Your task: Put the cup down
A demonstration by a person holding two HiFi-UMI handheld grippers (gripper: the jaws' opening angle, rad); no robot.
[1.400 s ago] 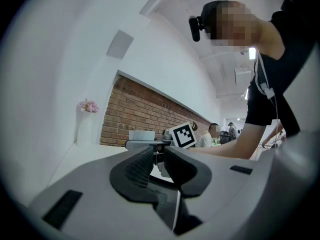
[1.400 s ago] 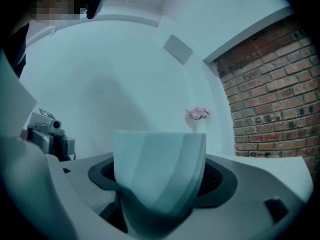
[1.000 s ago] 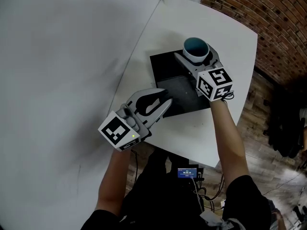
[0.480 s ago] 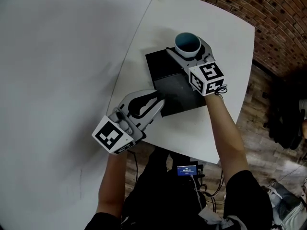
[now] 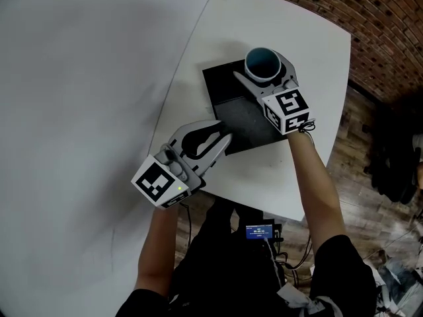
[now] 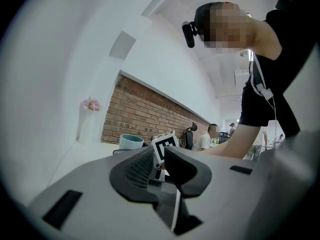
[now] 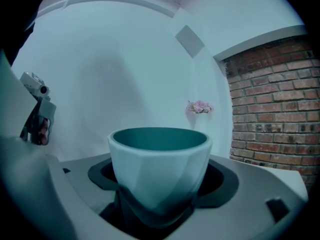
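R hand-held gripper (image 5: 268, 63): jaws set wide, clamped on the cup (image 5: 263, 61) from both sides. The R gripper view shows the cup (image 7: 159, 169) upright and seated deep between the dark pads, with its rim above them. Cup is pale outside, teal inside; no contents seen. The mouth faces up in the head view.

Cup + R jaws sit over the far corner of a black mat (image 5: 228, 101), which runs back under this hand-held gripper toward the person. Can't tell whether the cup base touches the mat or hangs just clear. The marker cube (image 5: 286, 111) is at the gripper's rear, w/ the forearm behind it.

L hand-held gripper (image 5: 225, 134): jaws drawn together to a slit at most, nothing between them (L gripper view). Tips are at the near edge of the mat, well apart from the cup, which lies ahead and to its R. Its own marker cube (image 5: 157, 182) is behind, off the counter (image 5: 310, 38) edge.

Beyond the R jaws: a white vase w/ pink flowers (image 7: 199, 107) against a white wall, and a brick wall (image 7: 270, 94) to its R.
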